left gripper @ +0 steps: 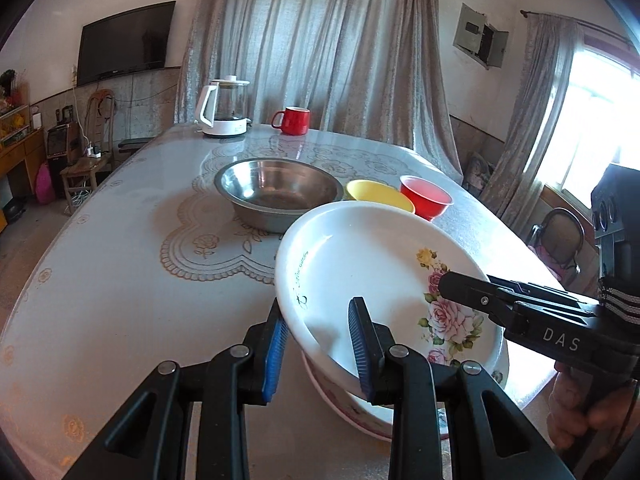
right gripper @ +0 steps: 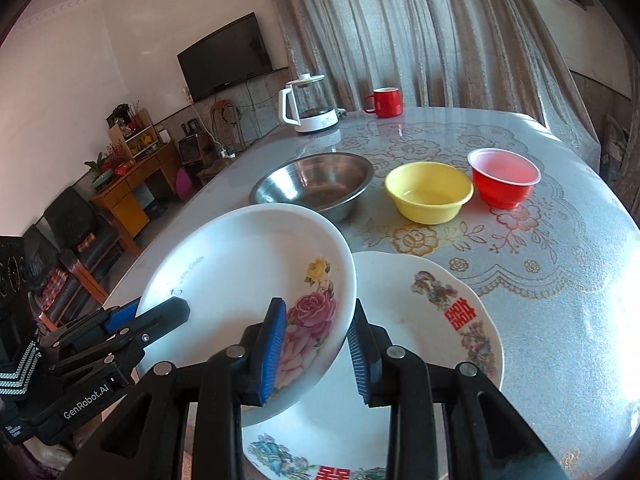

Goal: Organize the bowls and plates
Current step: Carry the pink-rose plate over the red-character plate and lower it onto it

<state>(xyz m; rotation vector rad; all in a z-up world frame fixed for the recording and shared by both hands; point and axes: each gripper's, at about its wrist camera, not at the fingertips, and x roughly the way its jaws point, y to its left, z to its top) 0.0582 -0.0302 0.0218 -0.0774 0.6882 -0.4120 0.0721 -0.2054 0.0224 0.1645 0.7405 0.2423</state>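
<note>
A white plate with pink roses [left gripper: 372,276] [right gripper: 248,280] is held tilted above the table by both grippers. My left gripper [left gripper: 320,348] has its blue pads either side of the plate's near-left rim; it also shows in the right wrist view [right gripper: 132,316]. My right gripper [right gripper: 316,352] straddles the plate's right rim; it also shows in the left wrist view [left gripper: 452,284]. Under it lies a second white plate with red characters [right gripper: 440,320] [left gripper: 360,404]. Beyond stand a steel bowl [left gripper: 276,188] [right gripper: 316,184], a yellow bowl [left gripper: 376,194] [right gripper: 428,192] and a red bowl [left gripper: 426,198] [right gripper: 504,178].
A white kettle [left gripper: 224,108] [right gripper: 308,104] and a red mug [left gripper: 294,120] [right gripper: 386,102] stand at the far side of the table [left gripper: 120,280] [right gripper: 560,280]. The table's near-right edge runs close to the plates. Chairs and a cabinet stand to the left.
</note>
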